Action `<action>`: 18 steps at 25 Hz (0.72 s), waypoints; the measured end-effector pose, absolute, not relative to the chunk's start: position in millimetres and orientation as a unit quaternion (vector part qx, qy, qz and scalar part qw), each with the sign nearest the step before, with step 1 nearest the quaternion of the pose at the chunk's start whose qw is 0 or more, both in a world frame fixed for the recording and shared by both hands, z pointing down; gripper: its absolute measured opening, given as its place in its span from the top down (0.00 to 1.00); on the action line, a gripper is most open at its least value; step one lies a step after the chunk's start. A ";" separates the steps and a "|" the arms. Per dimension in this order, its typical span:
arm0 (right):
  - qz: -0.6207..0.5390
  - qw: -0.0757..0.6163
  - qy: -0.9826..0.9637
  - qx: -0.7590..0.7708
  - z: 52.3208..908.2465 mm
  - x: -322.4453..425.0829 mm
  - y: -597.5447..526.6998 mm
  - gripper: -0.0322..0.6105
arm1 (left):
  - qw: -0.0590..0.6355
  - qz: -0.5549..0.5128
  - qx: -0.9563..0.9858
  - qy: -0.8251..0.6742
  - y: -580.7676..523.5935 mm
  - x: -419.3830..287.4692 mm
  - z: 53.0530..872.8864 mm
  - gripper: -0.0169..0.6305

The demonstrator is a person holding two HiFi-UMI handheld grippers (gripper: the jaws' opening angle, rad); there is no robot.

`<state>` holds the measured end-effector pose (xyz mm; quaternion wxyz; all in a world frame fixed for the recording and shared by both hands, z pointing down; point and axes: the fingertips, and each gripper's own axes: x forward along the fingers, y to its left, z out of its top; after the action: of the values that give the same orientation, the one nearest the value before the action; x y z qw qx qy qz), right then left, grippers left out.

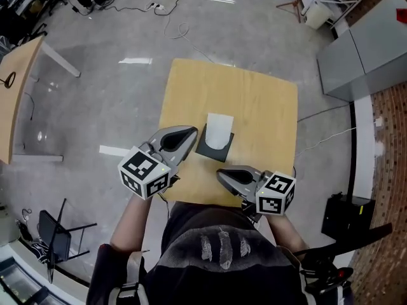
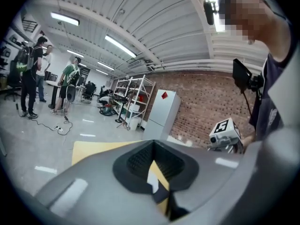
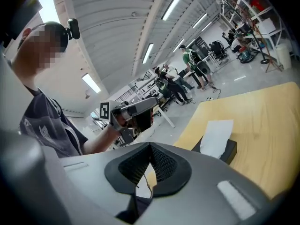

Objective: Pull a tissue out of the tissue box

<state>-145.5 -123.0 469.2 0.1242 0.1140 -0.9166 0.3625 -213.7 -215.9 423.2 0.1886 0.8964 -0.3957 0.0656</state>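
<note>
Tissue (image 1: 220,129) sticks up from box (image 1: 212,153) mid-table (image 1: 267,107); likely light, soft, tears easily, so pinch its top edge. Left gripper (image 1: 189,134) and right gripper (image 1: 222,173) closed, empty, near box.

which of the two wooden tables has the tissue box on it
The square table directly in front of the person: the black tissue box sits on it. The other table, at the head view's left edge, has no box.
</note>
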 end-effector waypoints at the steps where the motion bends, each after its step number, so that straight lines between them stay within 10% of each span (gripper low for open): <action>1: 0.364 0.129 -0.915 0.117 472.9 -146.1 -123.5 0.95 | 0.195 0.070 0.897 -0.392 -219.5 -213.2 428.4 0.97; 18: 0.376 0.169 -0.895 0.168 504.6 -125.8 -122.3 0.95 | 0.261 0.156 0.887 -0.347 -267.9 -184.8 530.6 0.97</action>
<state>-125.8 -122.3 504.6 0.1691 0.1679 -0.8955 0.3759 -184.8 -267.9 530.6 0.2611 0.8873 -0.3466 0.1563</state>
